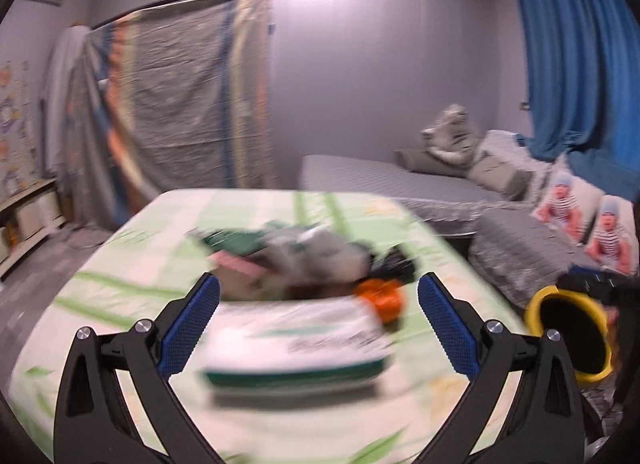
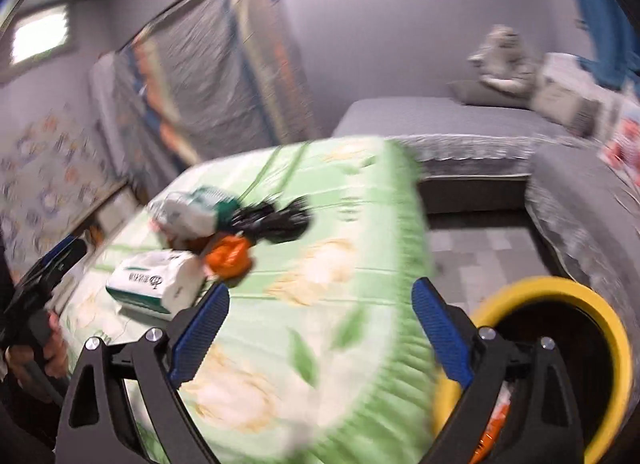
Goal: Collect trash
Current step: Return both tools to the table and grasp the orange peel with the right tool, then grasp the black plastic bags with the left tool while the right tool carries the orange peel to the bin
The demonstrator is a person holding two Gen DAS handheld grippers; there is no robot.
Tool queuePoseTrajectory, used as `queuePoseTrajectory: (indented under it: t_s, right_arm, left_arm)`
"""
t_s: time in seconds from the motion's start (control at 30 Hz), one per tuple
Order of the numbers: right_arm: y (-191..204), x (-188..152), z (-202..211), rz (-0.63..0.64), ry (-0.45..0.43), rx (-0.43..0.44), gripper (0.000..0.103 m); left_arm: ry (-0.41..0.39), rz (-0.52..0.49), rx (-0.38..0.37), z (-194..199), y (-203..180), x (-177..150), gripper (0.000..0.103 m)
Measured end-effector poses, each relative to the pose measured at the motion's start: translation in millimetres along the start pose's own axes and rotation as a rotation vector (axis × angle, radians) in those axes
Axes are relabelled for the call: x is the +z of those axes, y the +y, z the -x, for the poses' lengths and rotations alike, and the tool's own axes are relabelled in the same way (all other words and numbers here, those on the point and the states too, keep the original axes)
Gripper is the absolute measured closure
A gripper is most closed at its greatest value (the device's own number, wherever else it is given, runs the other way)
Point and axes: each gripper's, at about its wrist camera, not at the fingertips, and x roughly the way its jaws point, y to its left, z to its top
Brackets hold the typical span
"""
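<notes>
Trash (image 1: 304, 264) lies just ahead of the open, empty left claw (image 1: 318, 324).

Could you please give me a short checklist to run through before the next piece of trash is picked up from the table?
1. Left gripper open and empty: ok.
2. Right gripper open and empty: ok.
3. Trash left on the table: ok; tissue pack, orange wrapper, black bag.
4. Yellow-rimmed bin beside the table, mouth unobstructed: ok.
5. Tissue pack lined up between the left gripper's fingers: ok.
6. Sharp view: not ok, blurred.
</notes>
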Motion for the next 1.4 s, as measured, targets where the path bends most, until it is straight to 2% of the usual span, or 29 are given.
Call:
queuePoseTrajectory:
  t_s: [0.1,0.13,0.23,0.33,0.4,0.47,0.53,0.6,0.7,0.73,1.0,1.03,1.07,1.1,1.2,1.27,1.4]
  right_arm:
    - [29.5,17.2,-49.5,0.021,0.092,0.100,0.014]
    - [36.5,20.7,-61.7,0.023,0.111,0.111,0.014]
    - [60.6,31.2,-104.5,0.066,0.182,0.106,0.024]
    - [71.9,33.5,-134.2,0.078,0.244,0.103,0.029]
    - [74.7,36.0,-153.3,0.068,0.282,0.084,0.033]
    - [77.9,32.4,-167.8,0.069,0.307,0.077,0.042]
    - [82.3,32.6,-177.7,0.077,0.323,0.081,0.044]
    - [86.9,34.7,-185.7,0.080,0.340,0.099,0.052]
    - [88.2,37.1,-192.5,0.063,0.349,0.112,0.057]
    - [88.4,38.0,-191.4,0.058,0.350,0.118,0.062]
    - [81.3,34.1,-187.7,0.029,0.363,0.147,0.062]
    - [82.7,33.7,-186.9,0.036,0.359,0.146,0.065]
    - [85.0,33.1,-186.3,0.043,0.351,0.142,0.074]
    - [85.8,33.3,-185.1,0.047,0.344,0.134,0.088]
    - [73.5,35.9,-179.7,-0.008,0.339,0.176,0.091]
    - [66.3,36.8,-170.6,-0.019,0.315,0.174,0.092]
    - [43.1,40.8,-133.1,-0.043,0.244,0.184,0.092]
  left_arm:
    - [0.026,0.004,0.065,1.1,32.9,-15.5,0.008]
    - [0.031,0.006,0.074,2.7,44.0,-20.4,0.008]
    - [0.065,0.043,0.079,-0.9,67.9,-27.8,0.008]
    - [0.107,0.085,0.049,-6.1,84.2,-31.7,0.008]
    - [0.132,0.106,0.038,-11.3,92.4,-34.3,0.008]
    - [0.145,0.110,0.028,-14.0,88.4,-37.8,0.008]
    - [0.157,0.101,0.015,-16.4,85.9,-39.9,0.008]
    - [0.162,0.091,0.008,-19.3,79.9,-41.6,0.008]
    - [0.179,0.083,-0.007,-23.0,73.0,-42.9,0.008]
    - [0.180,0.083,-0.010,-23.5,72.2,-43.3,0.008]
    - [0.155,0.057,0.010,-25.9,60.0,-26.5,0.008]
    - [0.153,0.054,0.009,-27.3,57.1,-22.0,0.008]
    - [0.153,0.047,0.010,-29.3,53.4,-17.2,0.008]
    - [0.154,0.040,0.012,-30.7,50.5,-13.6,0.008]
    - [0.140,0.014,0.015,-33.8,41.1,-0.8,0.008]
    - [0.140,-0.006,0.023,-36.8,35.1,6.6,0.008]
    - [0.158,-0.058,0.001,-47.0,17.3,16.9,0.008]
